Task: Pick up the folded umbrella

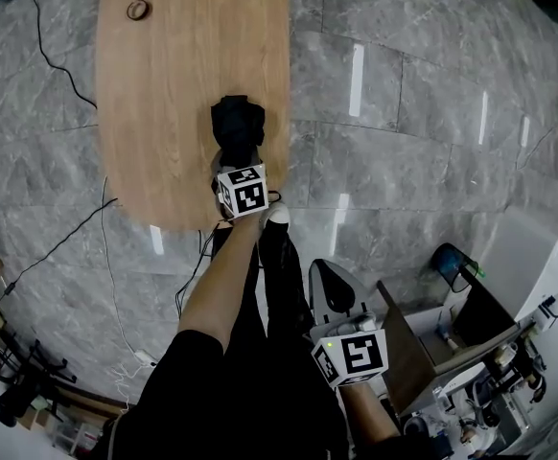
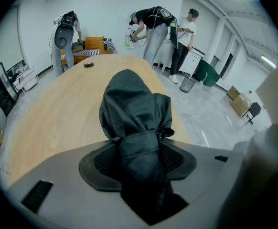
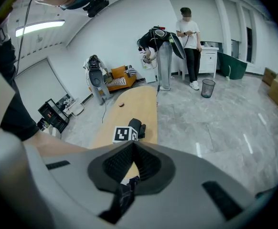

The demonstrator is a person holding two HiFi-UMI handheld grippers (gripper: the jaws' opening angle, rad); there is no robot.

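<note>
The folded umbrella (image 1: 236, 127), a black bundle bound by a strap, lies on the wooden table (image 1: 164, 84) near its right edge. My left gripper (image 1: 236, 164) reaches onto it from the near end. In the left gripper view both pads press on the umbrella (image 2: 134, 109) at the strap, so the left gripper (image 2: 141, 152) is shut on it. My right gripper (image 1: 323, 270) hangs low beside my leg, off the table. Its jaws meet at the tips with nothing between them in the right gripper view (image 3: 132, 147), where the umbrella (image 3: 139, 127) shows far ahead.
A small ring-shaped roll (image 1: 138, 10) lies at the table's far end. Cables (image 1: 106, 247) trail over the grey tiled floor on the left. A cart with equipment (image 1: 471, 333) stands at the lower right. Two people (image 2: 184, 32) and a waste bin (image 3: 207, 87) are far back.
</note>
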